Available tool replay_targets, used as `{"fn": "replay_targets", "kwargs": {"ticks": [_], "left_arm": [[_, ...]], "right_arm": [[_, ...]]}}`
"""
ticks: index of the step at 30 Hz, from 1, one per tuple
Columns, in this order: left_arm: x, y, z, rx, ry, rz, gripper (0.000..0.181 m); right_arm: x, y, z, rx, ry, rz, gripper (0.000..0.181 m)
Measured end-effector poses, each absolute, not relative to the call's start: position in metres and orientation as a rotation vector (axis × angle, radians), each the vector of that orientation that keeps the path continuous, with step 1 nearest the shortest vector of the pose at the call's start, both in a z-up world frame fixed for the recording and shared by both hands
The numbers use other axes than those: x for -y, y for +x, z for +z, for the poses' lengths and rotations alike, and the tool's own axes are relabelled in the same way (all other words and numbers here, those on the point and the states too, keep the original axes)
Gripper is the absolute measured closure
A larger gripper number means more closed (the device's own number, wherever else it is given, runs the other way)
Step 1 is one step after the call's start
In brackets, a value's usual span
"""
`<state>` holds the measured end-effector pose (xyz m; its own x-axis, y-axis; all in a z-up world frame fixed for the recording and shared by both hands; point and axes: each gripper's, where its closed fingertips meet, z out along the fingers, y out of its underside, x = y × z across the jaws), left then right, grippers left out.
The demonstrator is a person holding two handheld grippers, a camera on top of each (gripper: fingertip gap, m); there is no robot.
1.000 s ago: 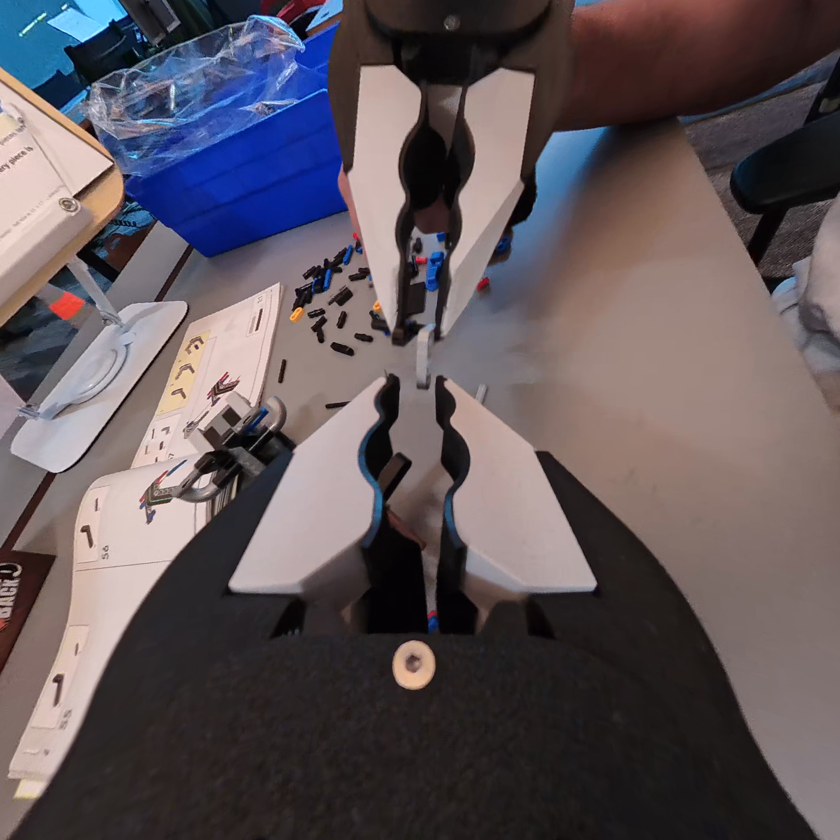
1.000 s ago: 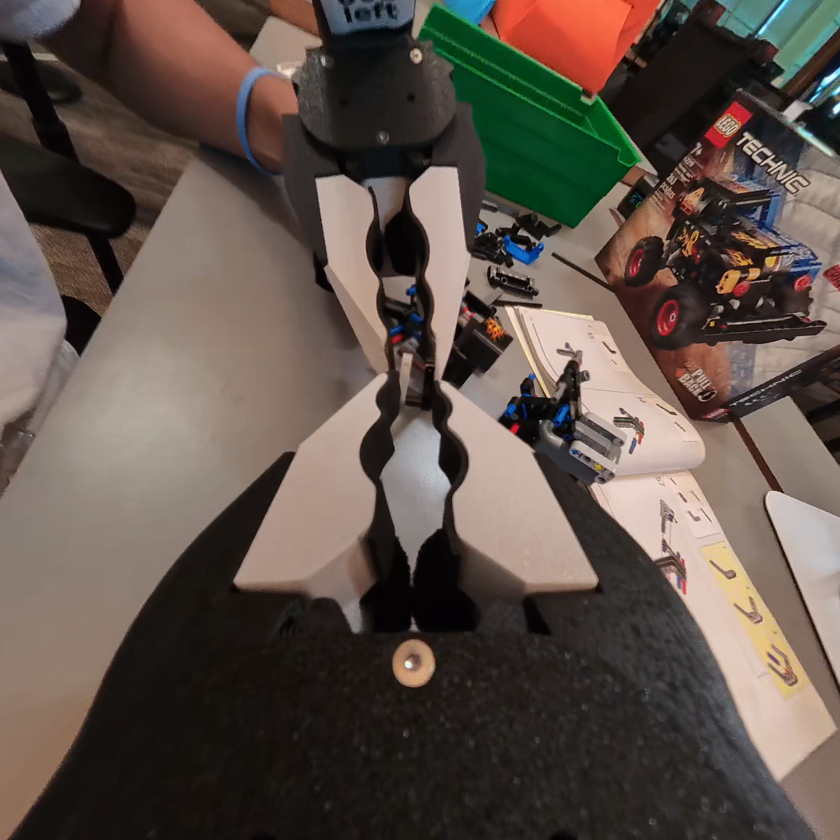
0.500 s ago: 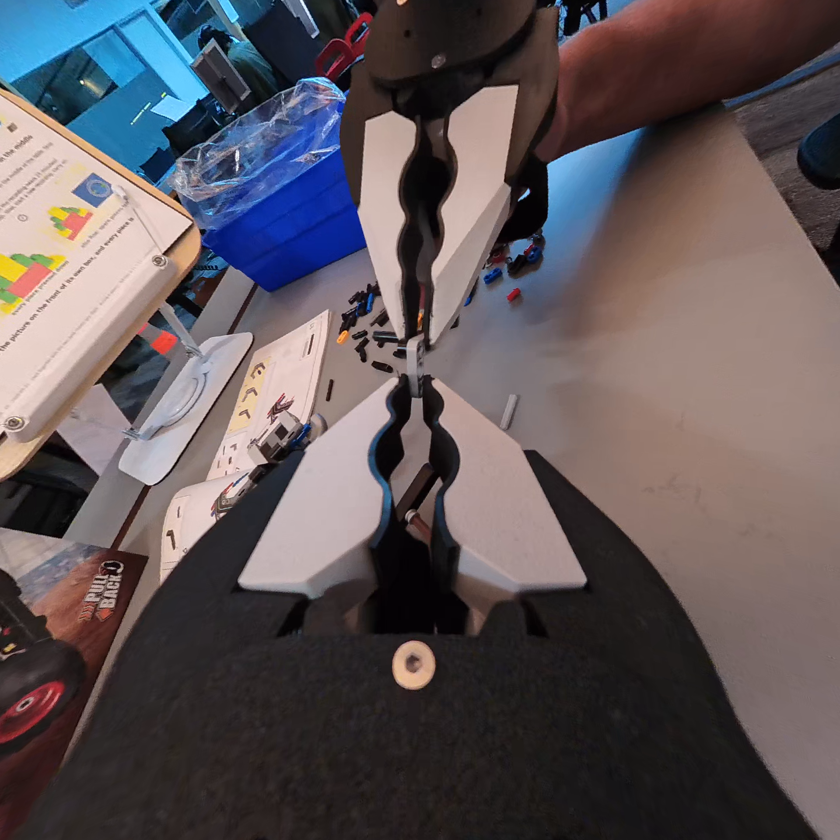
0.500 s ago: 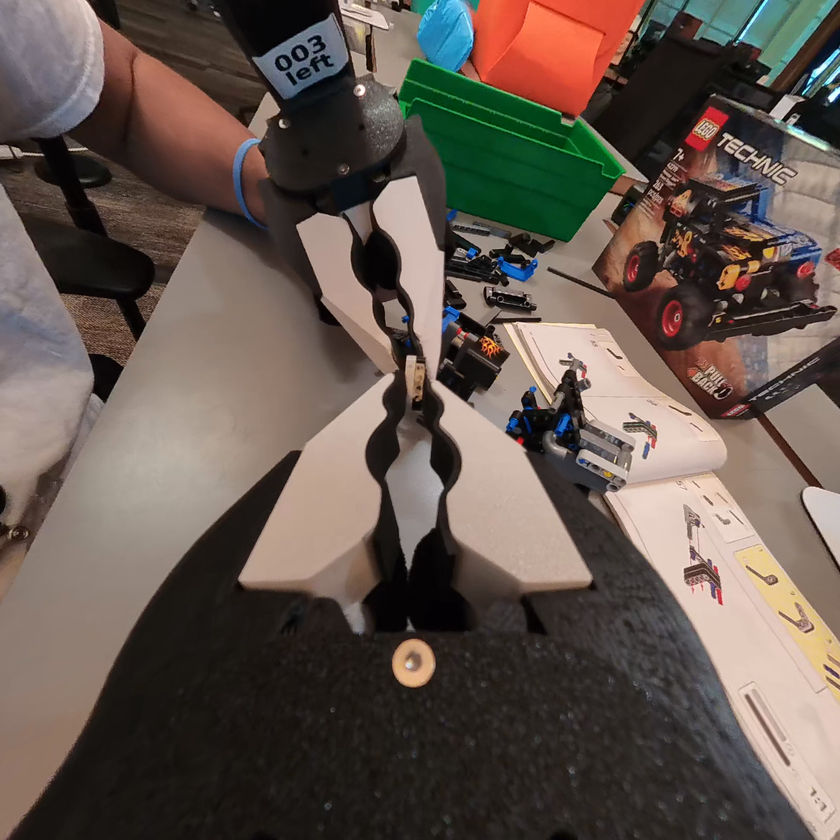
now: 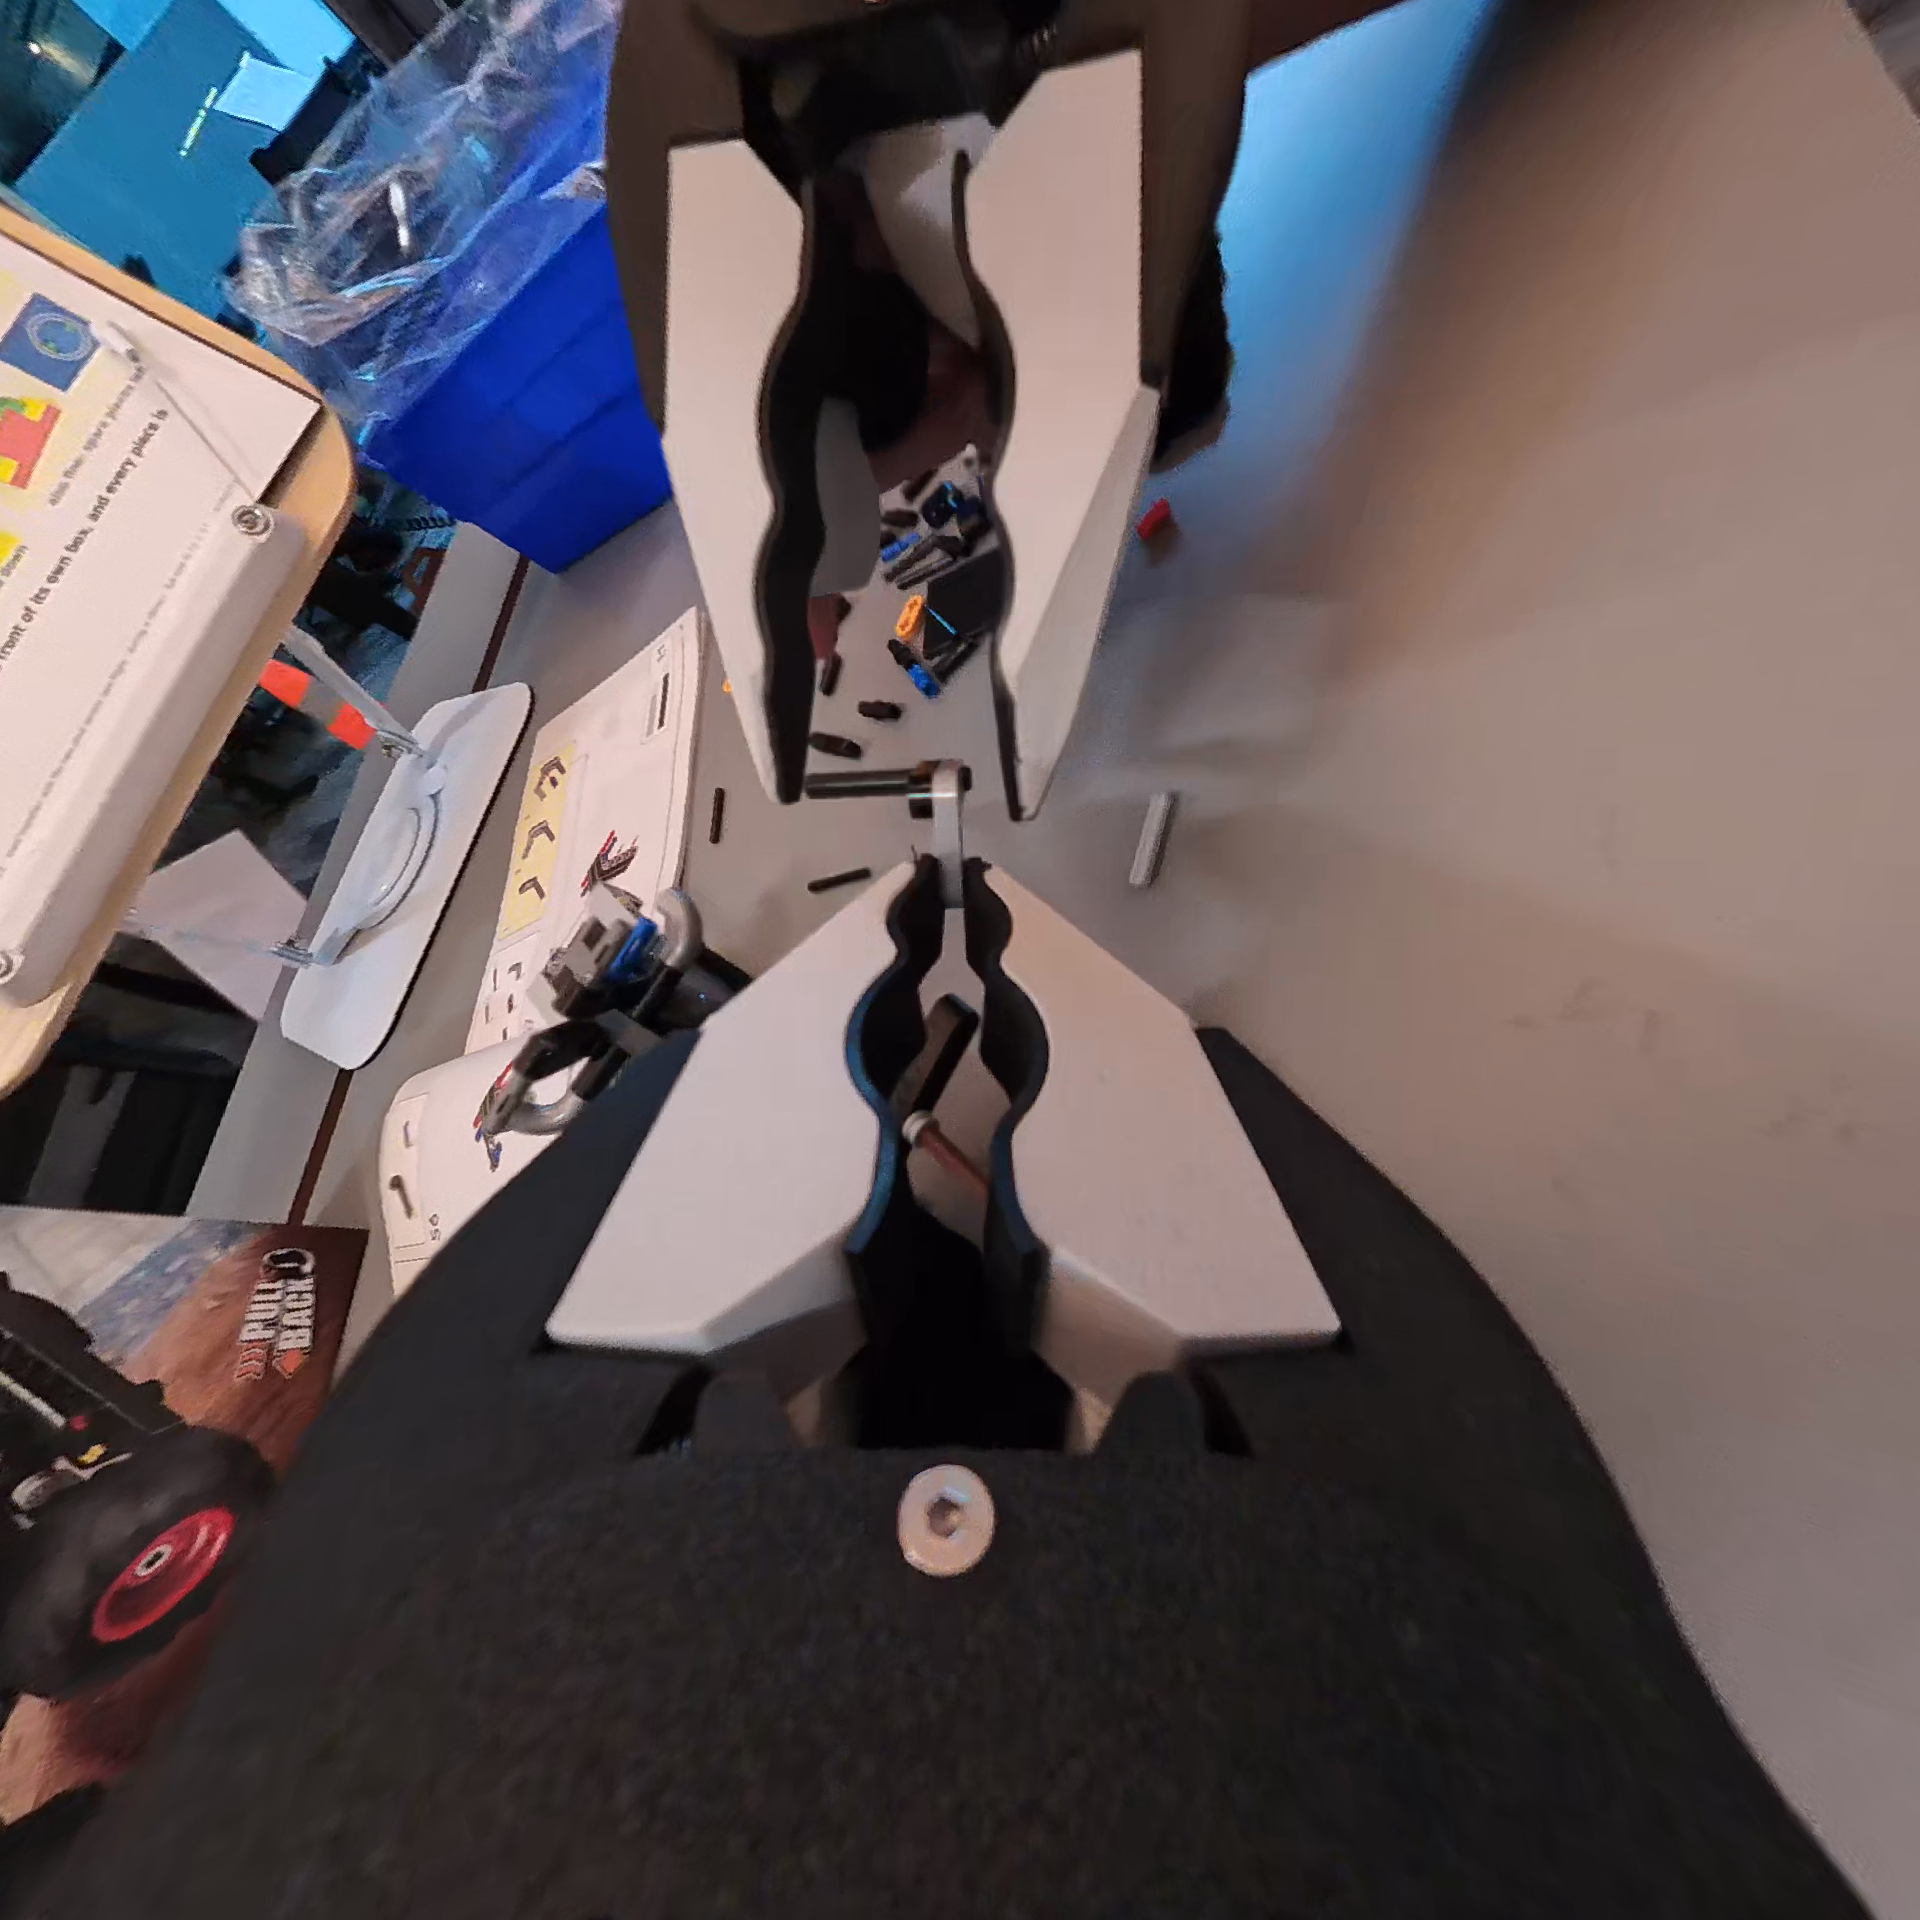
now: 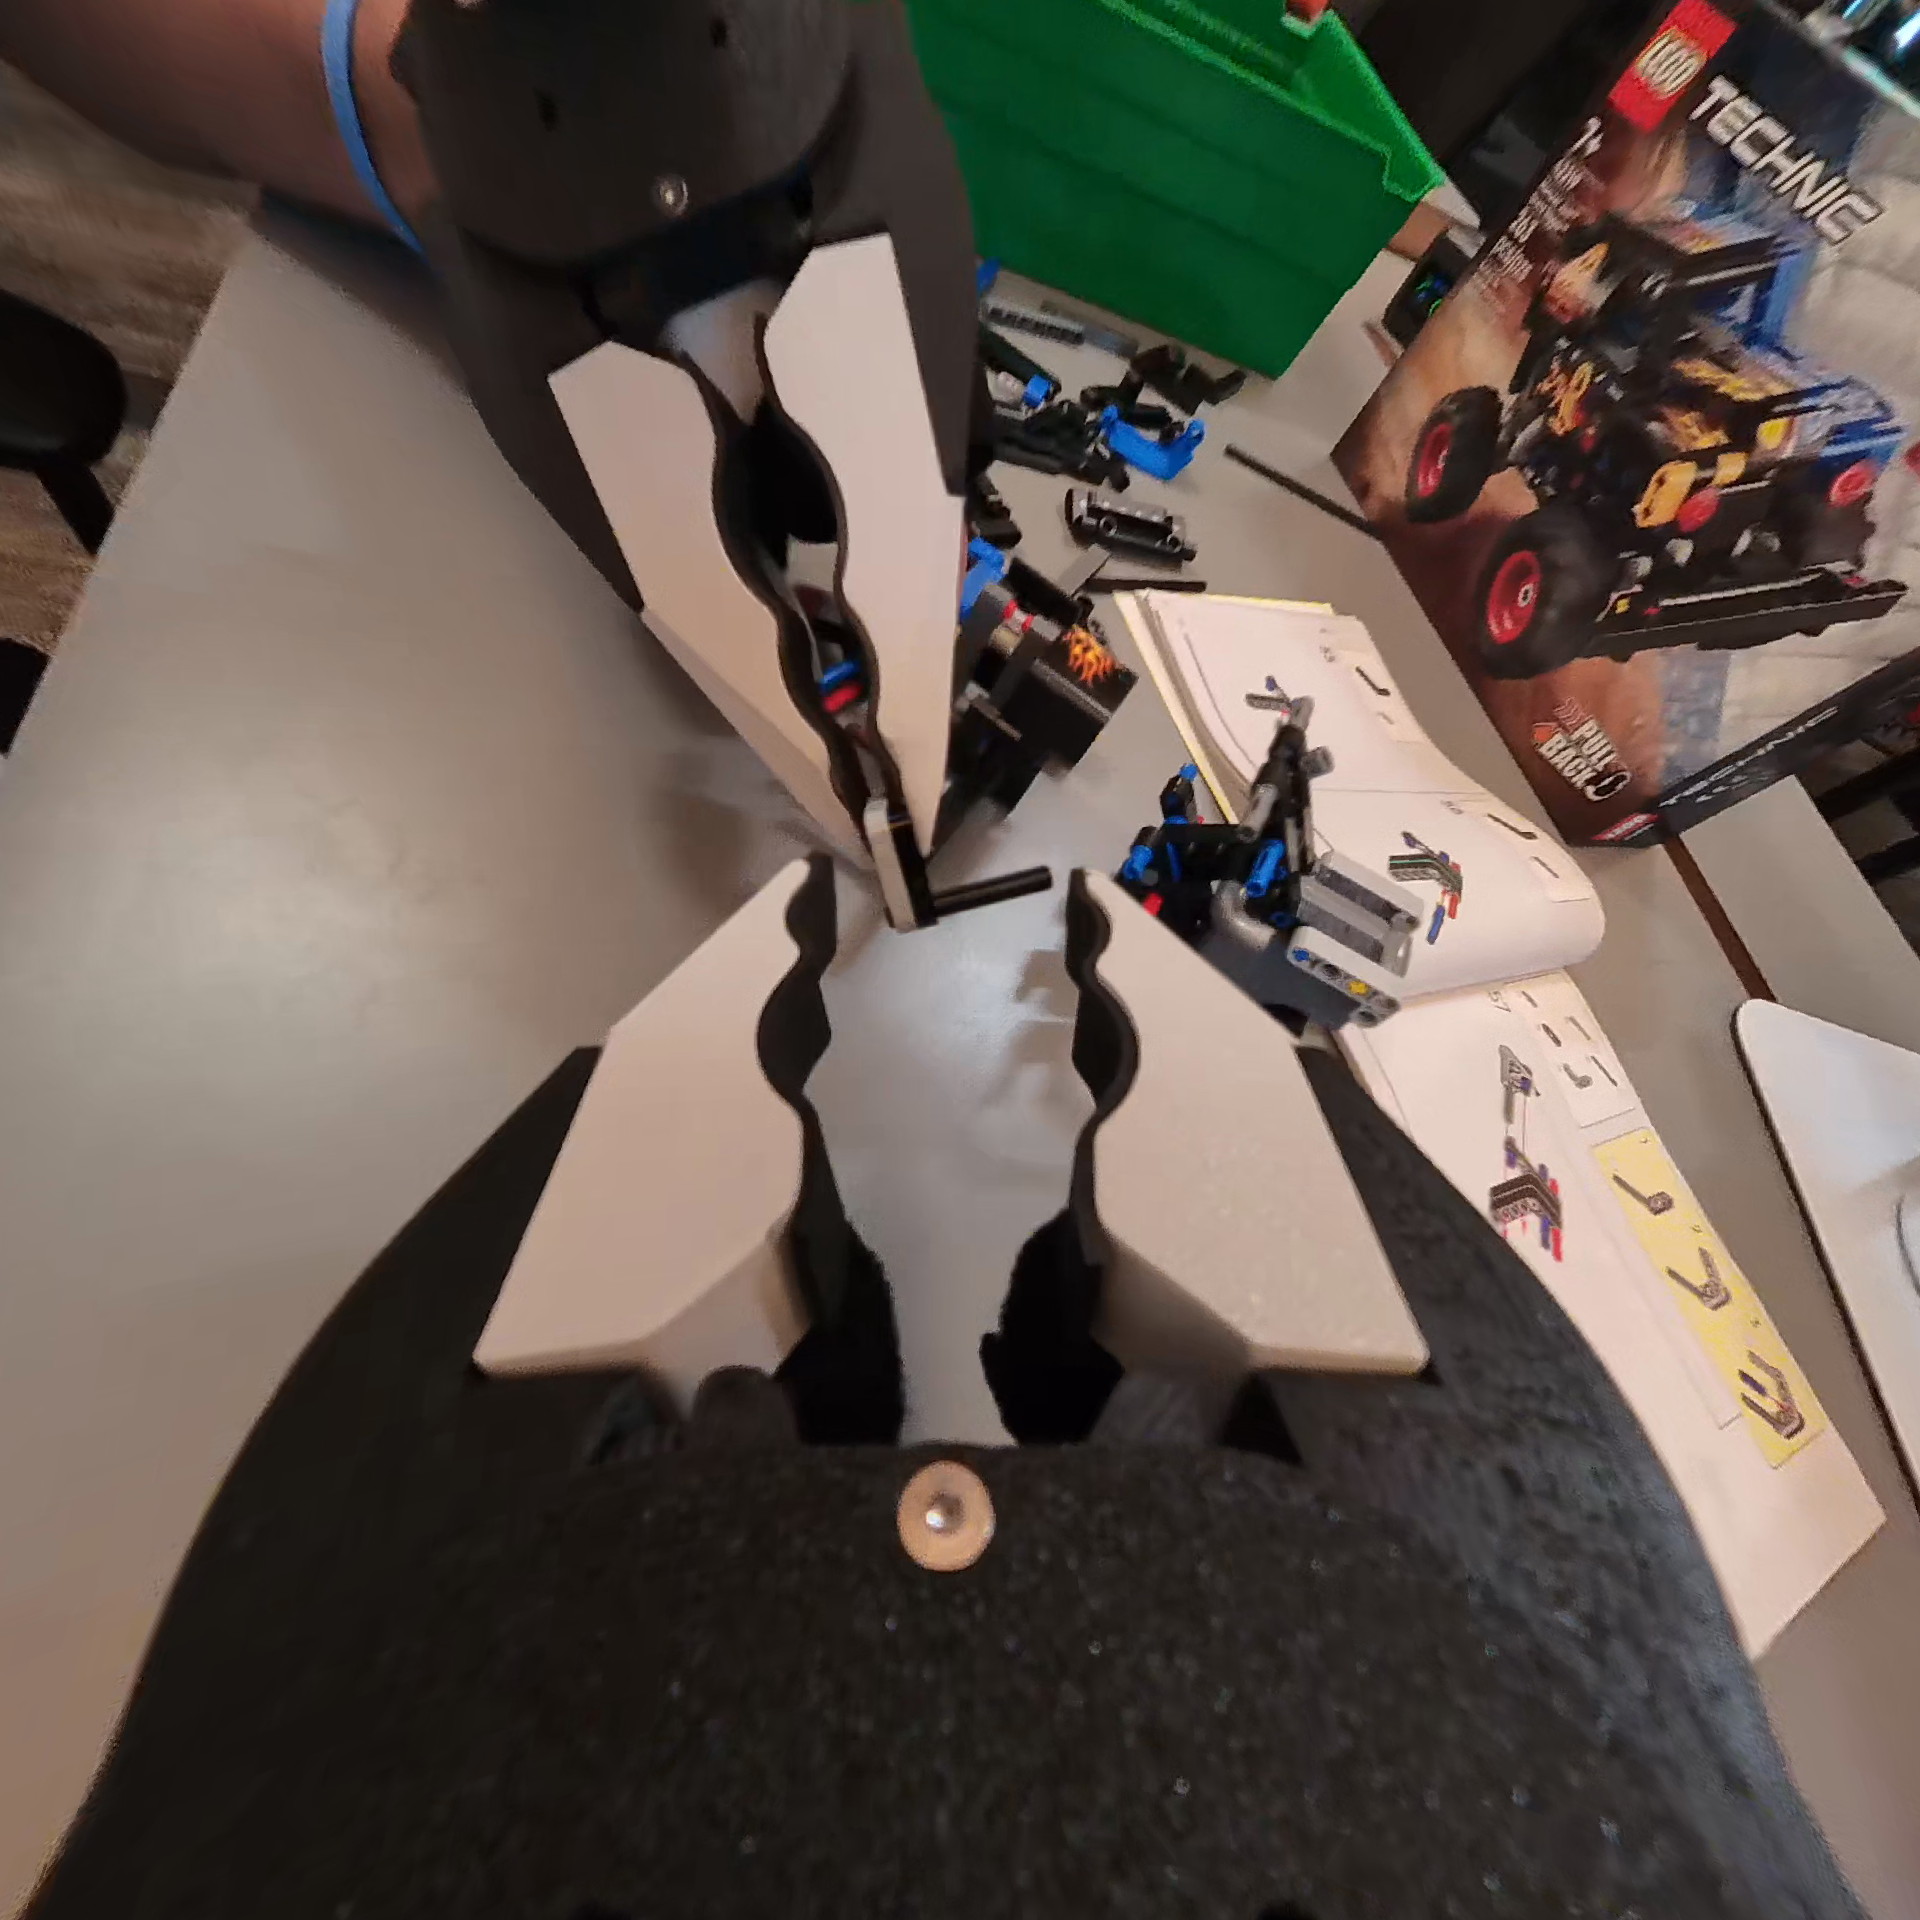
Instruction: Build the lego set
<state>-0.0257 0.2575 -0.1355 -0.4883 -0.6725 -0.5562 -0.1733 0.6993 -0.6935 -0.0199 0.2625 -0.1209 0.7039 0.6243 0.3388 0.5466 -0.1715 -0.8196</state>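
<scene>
Now gripping a grey beam point(image 5: 948, 831) tight in the left tongs point(image 5: 940, 873), black axle point(image 6: 992, 891) seated crosswise, above the desk point(image 5: 1558, 727) middle; right tongs point(image 6: 945, 904) gaping wide, holding nothing. Best keeping the beam steady while checking the axle's seating. Noting printed writing on the box point(image 6: 1662, 416) at the far right edge, left unread.

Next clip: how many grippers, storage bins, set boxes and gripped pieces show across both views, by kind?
Grippers: 2, left gripper, right gripper
Storage bins: 2, blue bin, green bin
Set box: 1
Gripped pieces: 1, grey beam
Total: 6
</scene>
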Motion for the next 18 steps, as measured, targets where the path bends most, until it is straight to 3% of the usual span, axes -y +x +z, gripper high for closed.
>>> {"fn": "replay_targets", "kwargs": {"ticks": [6, 18], "left_arm": [[-0.254, -0.026, -0.148, -2.061, -0.559, -0.579, 0.179], [-0.251, -0.025, -0.145, -2.04, -0.545, -0.58, 0.18]], "right_arm": [[-0.265, -0.022, -0.137, 1.041, -1.845, -0.097, 0.148], [-0.261, -0.021, -0.136, 1.069, -1.839, -0.136, 0.149]]}}
